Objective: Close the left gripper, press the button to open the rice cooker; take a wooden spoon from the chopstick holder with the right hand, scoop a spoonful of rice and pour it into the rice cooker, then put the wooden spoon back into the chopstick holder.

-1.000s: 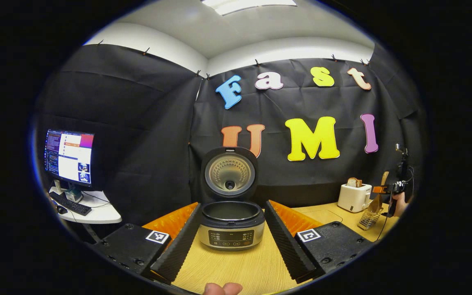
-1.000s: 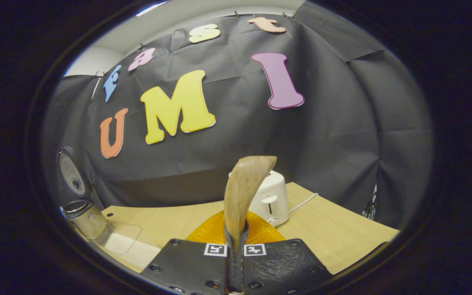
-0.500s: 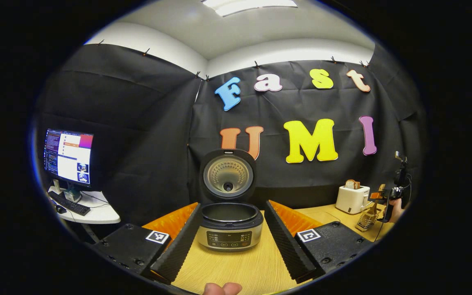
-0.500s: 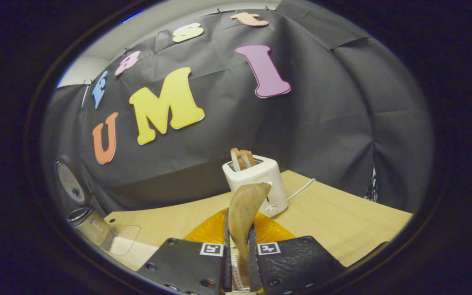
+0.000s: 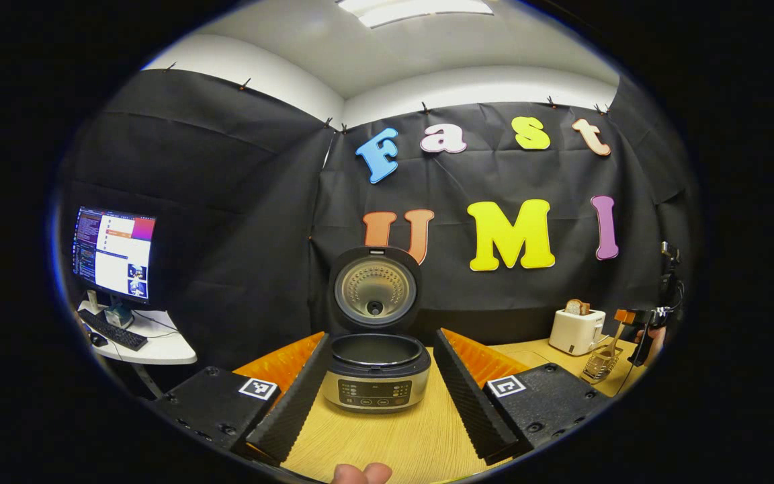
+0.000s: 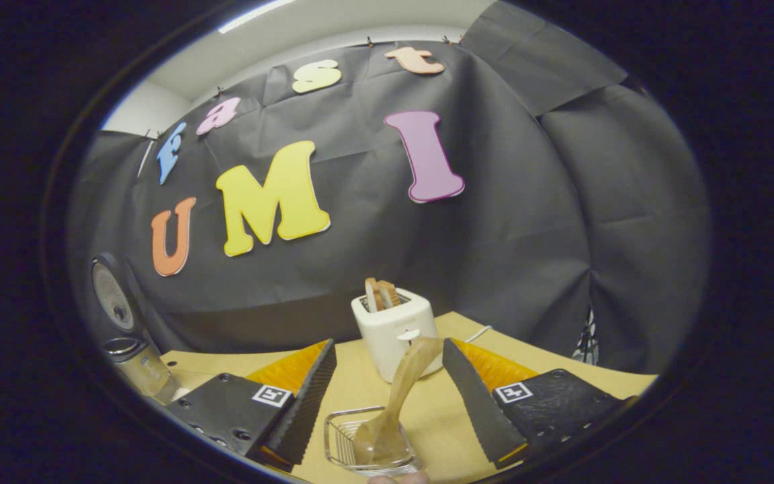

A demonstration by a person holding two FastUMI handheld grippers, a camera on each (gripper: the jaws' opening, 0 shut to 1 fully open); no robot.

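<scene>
The rice cooker (image 5: 377,380) stands with its lid (image 5: 375,290) raised, straight ahead of my open left gripper (image 5: 381,339), which holds nothing. In the right gripper view, the wooden spoon (image 6: 397,396) leans handle-up in the wire chopstick holder (image 6: 341,440), bowl down. My right gripper (image 6: 388,353) is open around the spoon, both fingers apart from it. The cooker (image 6: 137,366) sits at the far left of that view. From the left gripper view, the right gripper (image 5: 632,319) hovers above the holder (image 5: 600,364) at the table's right end.
A white toaster (image 6: 394,329) with bread slices stands just behind the holder. A monitor (image 5: 113,255) and keyboard sit on a side table at the left. The wooden table (image 5: 400,440) stretches in front of the cooker. A person's fingertip (image 5: 360,472) shows at the bottom edge.
The right gripper lowered the spoon into the chopstick holder, then opened and let it go. The left gripper has barely moved.
</scene>
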